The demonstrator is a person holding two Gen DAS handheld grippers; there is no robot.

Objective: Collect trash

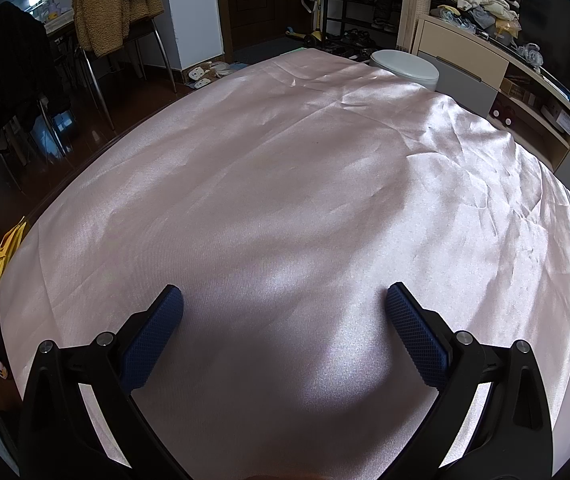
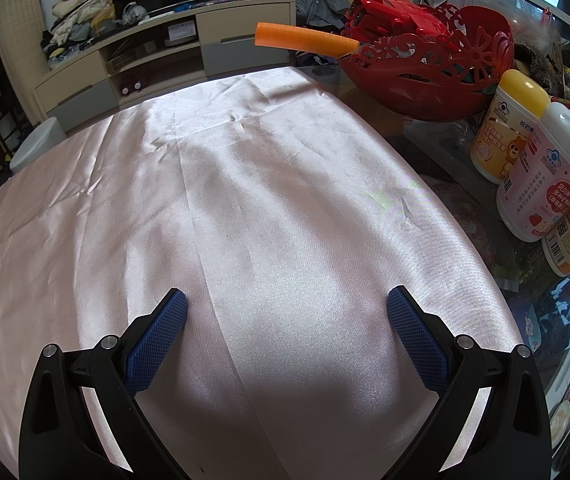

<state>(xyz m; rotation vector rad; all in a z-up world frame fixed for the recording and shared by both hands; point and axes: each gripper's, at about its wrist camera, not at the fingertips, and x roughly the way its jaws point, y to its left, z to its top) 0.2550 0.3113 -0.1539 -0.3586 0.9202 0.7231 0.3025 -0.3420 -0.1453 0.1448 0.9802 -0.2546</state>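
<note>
Both the left gripper [image 1: 284, 300] and right gripper [image 2: 287, 302] hold their jaws wide and empty over the pink satin cloth [image 2: 245, 220] covering the counter. No trash shows. Right of it stand bottles [image 2: 547, 176] with Chinese labels, unreadable.

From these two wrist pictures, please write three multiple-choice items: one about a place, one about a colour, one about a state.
1. Where does the red basket stand, seen from the right wrist?
A. on the floor
B. on the bare table beyond the cloth's far right edge
C. in the middle of the cloth

2. What colour is the cloth over the table?
A. green
B. pale pink
C. black

3. How do the two grippers stand?
A. both open, holding nothing
B. both shut
C. left shut on a bottle

Answers:
1 B, it sits right of the cloth's far corner.
2 B, shiny pink in both views.
3 A, left gripper and right gripper show wide gaps with only cloth between.
</note>
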